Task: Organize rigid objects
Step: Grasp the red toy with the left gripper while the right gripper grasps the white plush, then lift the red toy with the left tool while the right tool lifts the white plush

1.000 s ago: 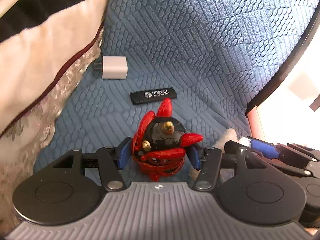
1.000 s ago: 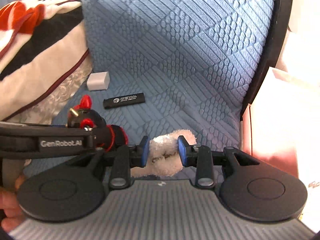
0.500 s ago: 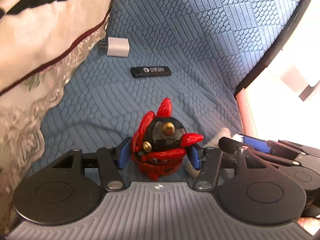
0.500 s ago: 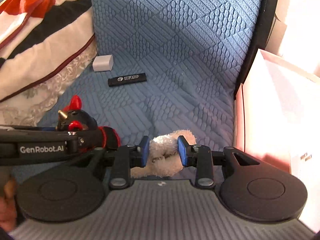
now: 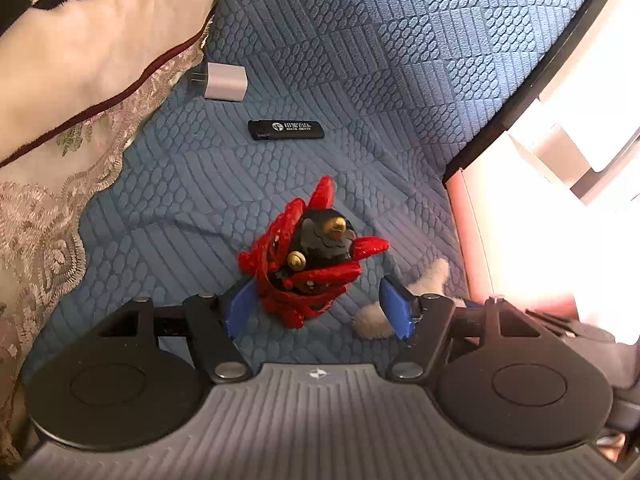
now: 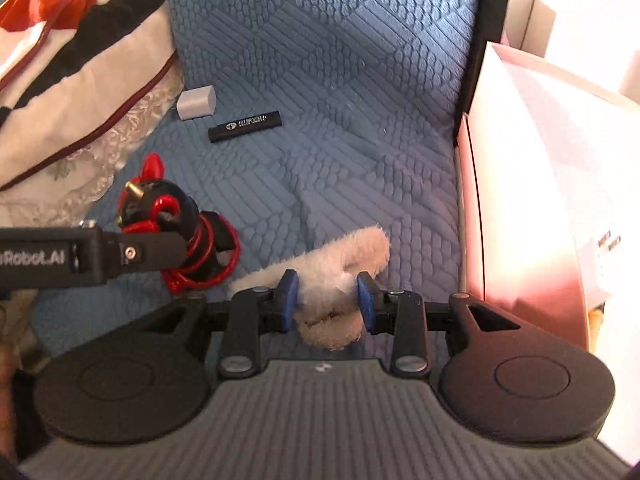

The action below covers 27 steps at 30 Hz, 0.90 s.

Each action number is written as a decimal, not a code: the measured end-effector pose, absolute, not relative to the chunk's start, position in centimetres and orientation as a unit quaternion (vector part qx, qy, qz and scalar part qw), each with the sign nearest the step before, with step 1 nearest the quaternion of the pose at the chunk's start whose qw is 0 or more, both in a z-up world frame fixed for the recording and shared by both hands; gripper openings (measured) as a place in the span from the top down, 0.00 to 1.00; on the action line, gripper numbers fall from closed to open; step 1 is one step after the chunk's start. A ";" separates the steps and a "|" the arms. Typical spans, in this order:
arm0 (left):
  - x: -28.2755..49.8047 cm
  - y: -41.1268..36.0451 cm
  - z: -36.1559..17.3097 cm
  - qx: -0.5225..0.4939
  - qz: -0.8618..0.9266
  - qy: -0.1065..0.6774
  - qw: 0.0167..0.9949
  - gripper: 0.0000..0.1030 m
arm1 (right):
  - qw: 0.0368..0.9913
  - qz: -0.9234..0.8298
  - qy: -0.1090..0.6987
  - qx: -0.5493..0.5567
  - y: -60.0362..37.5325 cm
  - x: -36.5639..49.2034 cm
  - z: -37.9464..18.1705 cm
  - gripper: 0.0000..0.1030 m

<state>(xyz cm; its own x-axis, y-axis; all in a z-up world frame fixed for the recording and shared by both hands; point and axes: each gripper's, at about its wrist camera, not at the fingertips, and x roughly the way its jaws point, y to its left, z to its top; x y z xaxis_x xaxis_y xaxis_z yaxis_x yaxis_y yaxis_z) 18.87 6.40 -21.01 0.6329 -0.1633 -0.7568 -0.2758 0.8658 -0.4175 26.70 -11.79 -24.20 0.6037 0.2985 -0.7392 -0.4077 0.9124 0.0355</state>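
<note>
Down the left wrist view, the left gripper [image 5: 316,304] had just let its jaws spread, so the red and black figurine [image 5: 310,258] sat on the blue quilted cushion [image 5: 400,80] between the pads with daylight on both sides. Half a second back those pads were pressed right up against it, so I'd call that a drop-off: the toy looked parked on the cushion, nothing pinching it. Further up the cushion lay the black USB stick [image 5: 286,130] and the white charger plug [image 5: 224,82], the plug just beside the lacy pillow [image 5: 80,92].

Over on the right wrist view, the right gripper [image 6: 326,300] was narrow and clamped on the fluffy white toy [image 6: 332,276], same squeeze as before, and it hung low over the cushion next to the pink box [image 6: 520,200]. You could see the figurine [image 6: 168,216] past the left gripper's arm, standing near the stick [image 6: 245,126] and plug [image 6: 197,102]. My guess: the fluffy one gets set down next.
</note>
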 end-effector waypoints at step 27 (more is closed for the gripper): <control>20.6 7.0 -22.2 -0.243 0.052 0.445 0.860 0.22 | 0.883 0.173 0.430 -0.075 -11.5 26.8 -25.7 0.48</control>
